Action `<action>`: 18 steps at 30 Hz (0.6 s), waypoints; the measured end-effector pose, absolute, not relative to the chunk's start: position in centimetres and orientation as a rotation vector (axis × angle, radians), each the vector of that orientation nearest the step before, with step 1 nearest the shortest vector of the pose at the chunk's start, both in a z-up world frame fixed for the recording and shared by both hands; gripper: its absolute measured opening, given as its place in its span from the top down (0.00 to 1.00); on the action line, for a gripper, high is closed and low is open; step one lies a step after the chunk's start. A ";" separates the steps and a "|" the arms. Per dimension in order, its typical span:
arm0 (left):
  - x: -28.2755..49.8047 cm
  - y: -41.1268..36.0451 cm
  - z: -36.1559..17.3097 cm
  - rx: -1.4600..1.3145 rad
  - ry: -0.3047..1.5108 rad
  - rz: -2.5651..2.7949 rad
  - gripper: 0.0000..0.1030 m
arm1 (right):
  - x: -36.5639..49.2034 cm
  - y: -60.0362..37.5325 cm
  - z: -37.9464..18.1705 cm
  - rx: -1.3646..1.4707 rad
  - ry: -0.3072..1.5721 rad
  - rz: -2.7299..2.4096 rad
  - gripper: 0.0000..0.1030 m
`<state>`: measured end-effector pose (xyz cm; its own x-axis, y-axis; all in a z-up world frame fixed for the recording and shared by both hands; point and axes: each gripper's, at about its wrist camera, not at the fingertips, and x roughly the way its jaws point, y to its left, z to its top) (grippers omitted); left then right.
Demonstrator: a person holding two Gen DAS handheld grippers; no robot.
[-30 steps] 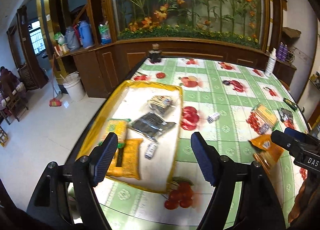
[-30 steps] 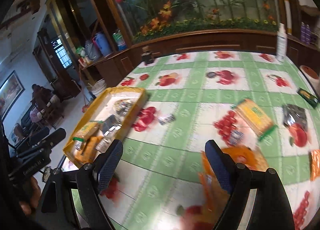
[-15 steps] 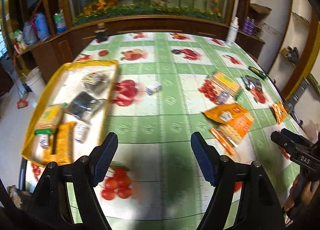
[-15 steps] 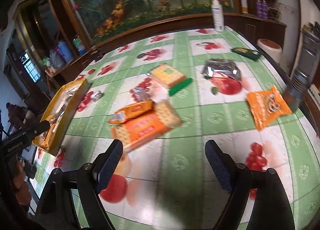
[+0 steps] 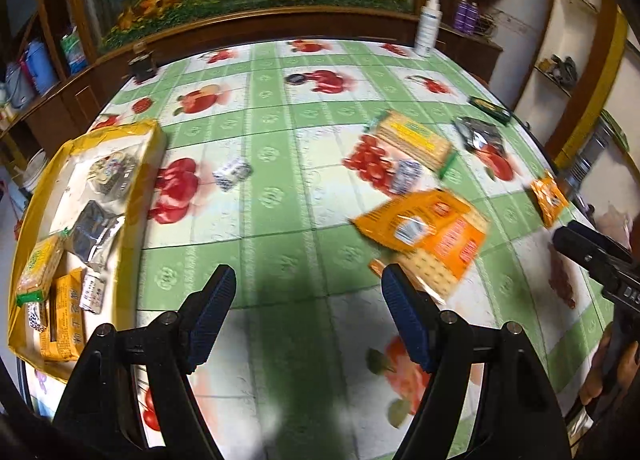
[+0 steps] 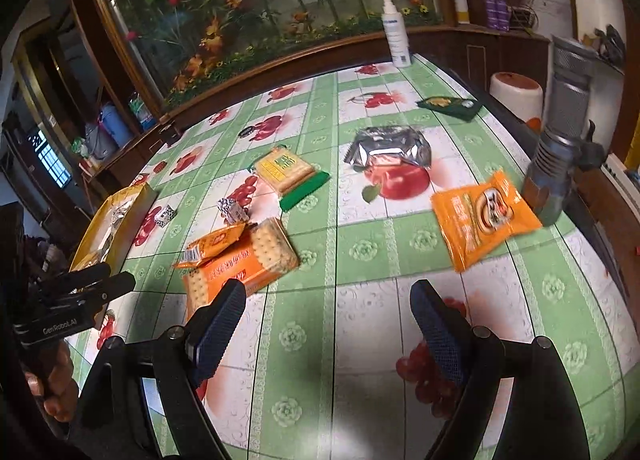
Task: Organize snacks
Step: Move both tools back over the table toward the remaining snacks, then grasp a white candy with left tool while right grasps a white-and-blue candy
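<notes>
The left tool [image 5: 308, 296] hangs over the tabletop [image 5: 280, 220] with its jaws wide apart and nothing between them; the right tool [image 6: 328, 308] is likewise spread and empty. Taking the orange cracker pack [image 6: 240, 264] as the landmark, it lies just ahead of both tools, with a smaller orange packet [image 6: 212, 244] resting on top of it. Beyond it sit two small black-and-white wrapped sweets [image 6: 230, 208], then a yellow biscuit pack with a green end [image 6: 290, 174]. Well to its right lies an orange pouch [image 6: 480, 216], and farther off a silver foil bag [image 6: 390, 148] and a dark green packet [image 6: 448, 106]. Well to its left is the yellow tray [image 5: 150, 140], already holding several snacks. The cracker pack looks light, its film slick and the contents brittle, so I would pinch it gently across the short side, at mid-length, after lifting off the top packet.
</notes>
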<state>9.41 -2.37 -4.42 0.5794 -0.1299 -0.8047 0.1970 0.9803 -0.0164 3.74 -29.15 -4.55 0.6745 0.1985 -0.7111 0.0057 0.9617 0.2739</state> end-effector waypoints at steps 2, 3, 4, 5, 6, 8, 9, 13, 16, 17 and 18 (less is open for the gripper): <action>10.4 -0.9 -4.7 0.042 0.938 -0.163 0.27 | 4.7 -28.8 -4.3 0.249 0.819 0.129 0.16; 10.9 -0.1 -4.8 0.027 0.941 -0.146 0.27 | 5.4 -28.5 -4.2 0.242 0.818 0.140 0.16; 11.5 0.7 -5.0 0.015 0.944 -0.129 0.27 | 6.0 -28.3 -4.2 0.240 0.816 0.149 0.16; 12.0 1.2 -5.3 0.009 0.950 -0.119 0.27 | 6.8 -28.0 -4.1 0.235 0.815 0.158 0.16; 12.6 1.8 -5.5 -0.001 0.960 -0.109 0.27 | 7.4 -27.8 -4.1 0.234 0.816 0.164 0.16; 13.7 2.7 -6.0 -0.027 0.975 -0.111 0.27 | 8.8 -26.9 -4.1 0.241 0.818 0.208 0.17; 14.1 2.9 -6.1 -0.040 0.980 -0.117 0.27 | 9.3 -26.3 -4.1 0.244 0.819 0.235 0.18; 16.0 3.0 -6.5 -0.057 0.983 -0.130 0.27 | 12.0 -23.1 -4.4 0.235 0.830 0.357 0.27; 17.7 2.4 -7.1 -0.045 0.994 -0.138 0.27 | 14.4 -21.2 -5.1 0.216 0.853 0.382 0.33; 18.2 2.3 -7.3 -0.038 0.996 -0.135 0.27 | 15.0 -20.9 -5.4 0.217 0.861 0.388 0.33; 18.8 2.2 -7.5 -0.029 1.000 -0.129 0.27 | 15.9 -20.4 -5.7 0.214 0.872 0.391 0.35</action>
